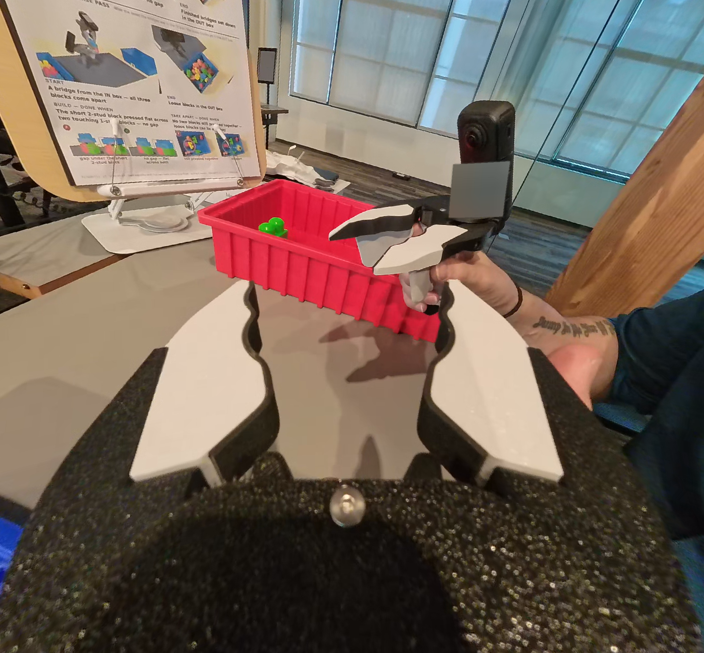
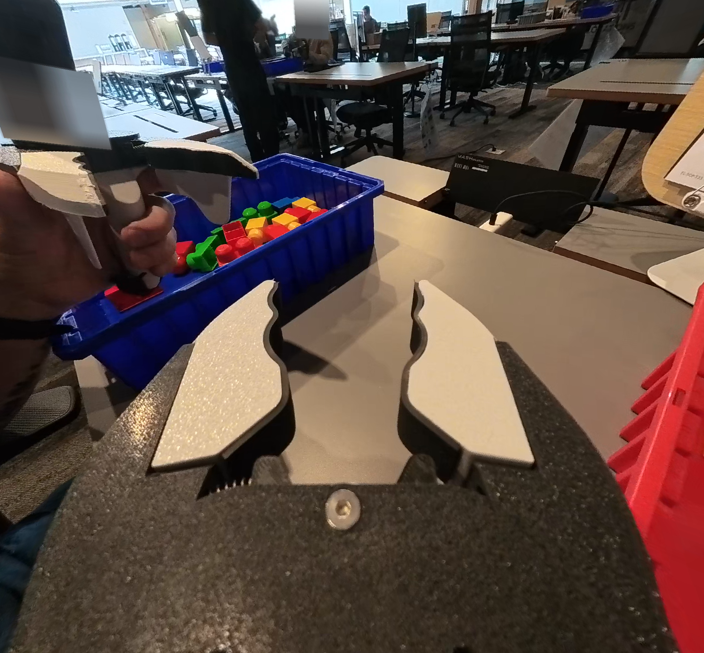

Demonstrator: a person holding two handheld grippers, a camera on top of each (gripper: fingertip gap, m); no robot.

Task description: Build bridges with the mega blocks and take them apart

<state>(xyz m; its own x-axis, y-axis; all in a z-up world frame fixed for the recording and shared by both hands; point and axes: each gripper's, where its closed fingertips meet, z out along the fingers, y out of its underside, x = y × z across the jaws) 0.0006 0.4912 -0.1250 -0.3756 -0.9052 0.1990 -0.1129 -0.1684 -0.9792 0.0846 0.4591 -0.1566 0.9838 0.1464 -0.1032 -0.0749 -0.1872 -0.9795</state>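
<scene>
Both tools are empty right now. The left gripper [image 1: 348, 288] has its two fingers wide apart with only the grey table [image 1: 114, 329] between them; the right gripper [image 2: 344, 284] is spread the same way and holds nothing.

The mega blocks [image 2: 259, 230] lie in a heap in the blue bin [image 2: 324, 253]; the red bin [image 1: 304, 268] holds one green piece [image 1: 273, 228], and I cannot tell if it is one block or two stuck together.

The next job looks like fetching a block. Go for one on top of the heap; come straight down with fingers wide; pinch its flat sides, not the round stud; lift slowly so the others do not jump out; set it on the bare table between the bins.
</scene>
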